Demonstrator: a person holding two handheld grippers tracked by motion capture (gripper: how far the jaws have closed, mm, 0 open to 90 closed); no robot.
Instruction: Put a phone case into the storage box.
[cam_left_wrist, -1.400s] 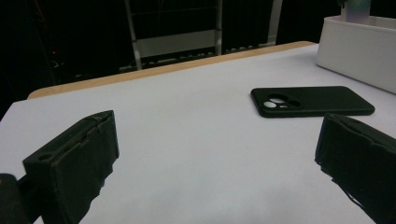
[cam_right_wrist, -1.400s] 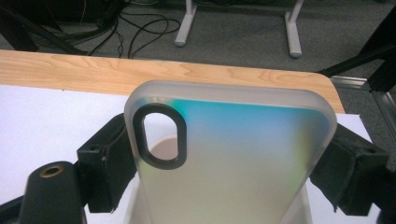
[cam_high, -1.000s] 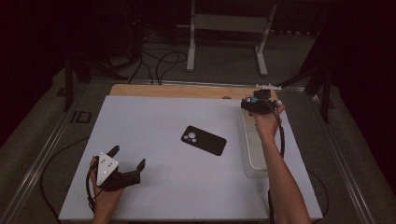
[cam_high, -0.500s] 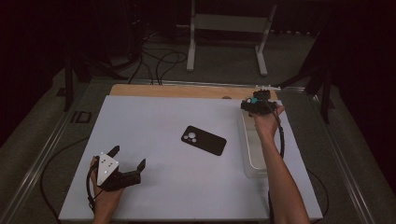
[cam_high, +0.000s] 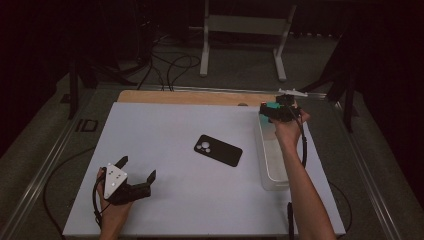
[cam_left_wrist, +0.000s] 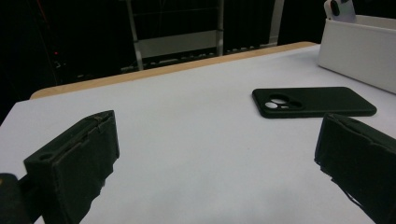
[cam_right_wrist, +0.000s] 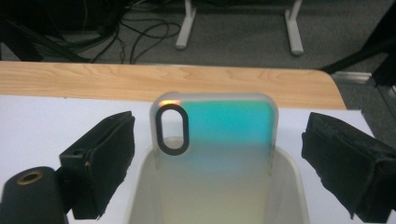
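Two phone cases are in play: a black case lying flat mid-worktop, and an iridescent case standing on end in the clear bin, leaning on its far wall. The right tool has just been opening, its jaws wide of the case's sides, not pressing. It looks light, flexible and slick; pinching the long edges seems safest. The left tool rests open.

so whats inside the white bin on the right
A translucent phone case with a teal sheen stands on end against the far wall of the white bin, between the open right tongs, untouched. Its lower end and the bin floor beneath it are hidden.
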